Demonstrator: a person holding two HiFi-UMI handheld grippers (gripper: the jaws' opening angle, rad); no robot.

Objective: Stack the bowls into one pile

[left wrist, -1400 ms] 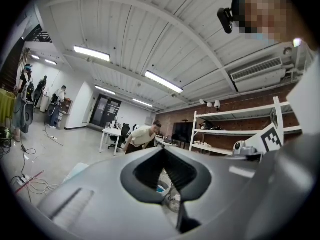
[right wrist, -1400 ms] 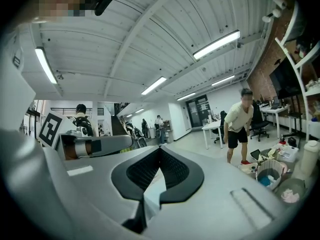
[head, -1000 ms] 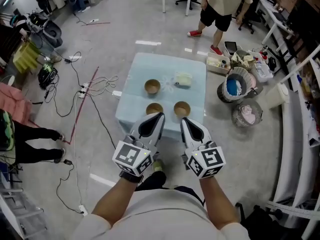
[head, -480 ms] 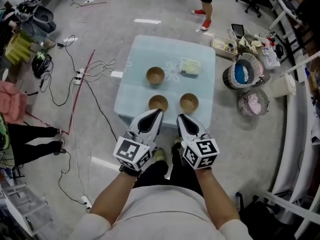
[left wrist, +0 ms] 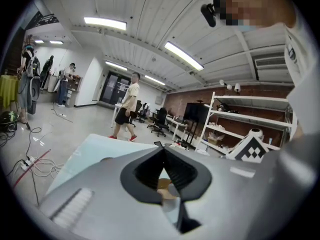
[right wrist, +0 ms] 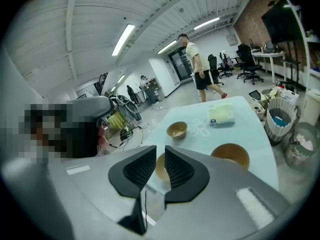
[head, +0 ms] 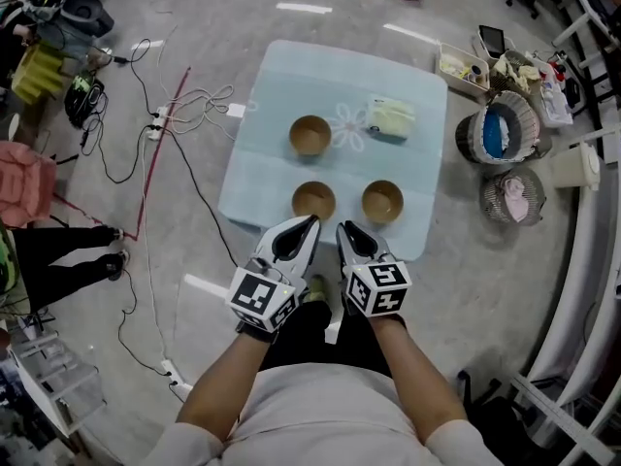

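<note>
head view: three round tan bowls, alike in shape with plain insides, stand apart and unstacked on a pale blue table (head: pixel 281 95); the far bowl (head: pixel 310 135) sits near the middle, the near left bowl (head: pixel 314 201) and near right bowl (head: pixel 382 202) side by side toward the near edge, and one cream packet (head: pixel 392 119) lies right of the far bowl. the left gripper (head: pixel 309 223) and right gripper (head: pixel 343 228) hang side by side at the near edge, tips just short of the near left bowl. left gripper view: its jaws meet at the tips, gripping nothing, with a sliver of tan bowl beyond them. right gripper view: its jaws stand a narrow slit apart, empty; the near left bowl shows behind the slit, the other two beyond
</note>
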